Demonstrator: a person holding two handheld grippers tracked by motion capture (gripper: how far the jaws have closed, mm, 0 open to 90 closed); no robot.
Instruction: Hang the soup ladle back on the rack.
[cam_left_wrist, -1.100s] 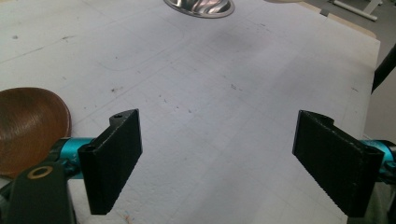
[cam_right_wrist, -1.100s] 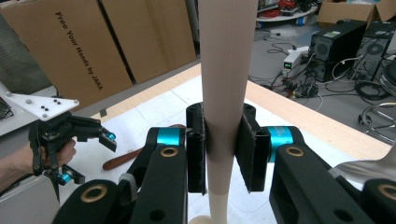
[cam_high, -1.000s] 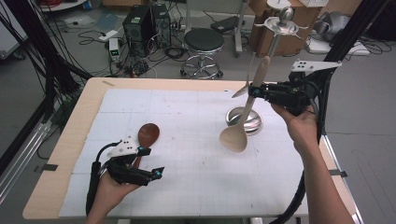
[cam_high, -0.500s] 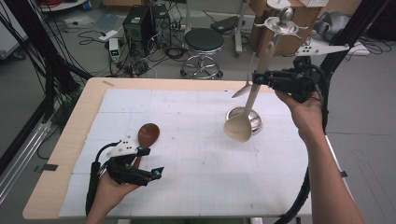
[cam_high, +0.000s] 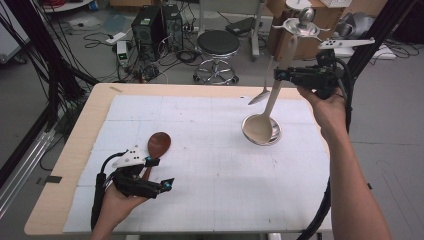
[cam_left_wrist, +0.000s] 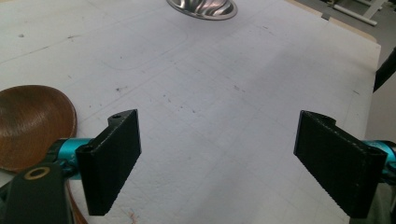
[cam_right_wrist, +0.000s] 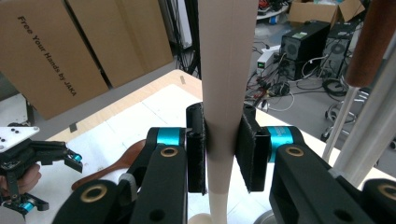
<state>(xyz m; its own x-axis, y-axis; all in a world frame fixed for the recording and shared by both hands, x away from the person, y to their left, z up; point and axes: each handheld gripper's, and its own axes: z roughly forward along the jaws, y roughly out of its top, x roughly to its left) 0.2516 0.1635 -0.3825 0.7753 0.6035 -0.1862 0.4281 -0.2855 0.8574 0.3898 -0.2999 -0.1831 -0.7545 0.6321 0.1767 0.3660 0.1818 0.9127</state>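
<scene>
High view first: the right gripper is up in the air over the far right part of the table. Its two black jaws are squeezed tight on the handle of a long, pale cream spoon. The spoon hangs almost straight down. Its round end is at the small shiny metal bowl, and I cannot tell if it touches the bowl or floats just above it. In the right gripper view the jaws press flat on both sides of the pale handle.

The left gripper sits low on the near left side of the white mat. Its jaws stand wide apart with nothing between them. You can see that well in the left gripper view, where only bare mat shows between the two black pads. A dark brown wooden spoon lies on the mat just beside this gripper.

I think the job right now is moving the pale spoon at the bowl. The next move needs a steady hand, so the long spoon does not swing and knock the bowl.

A thin silver metal spoon hangs just beside the pale handle, so it could get bumped. Past the table there is a black round stool, black computer boxes and lots of cables on the floor. They are well apart from the work.
</scene>
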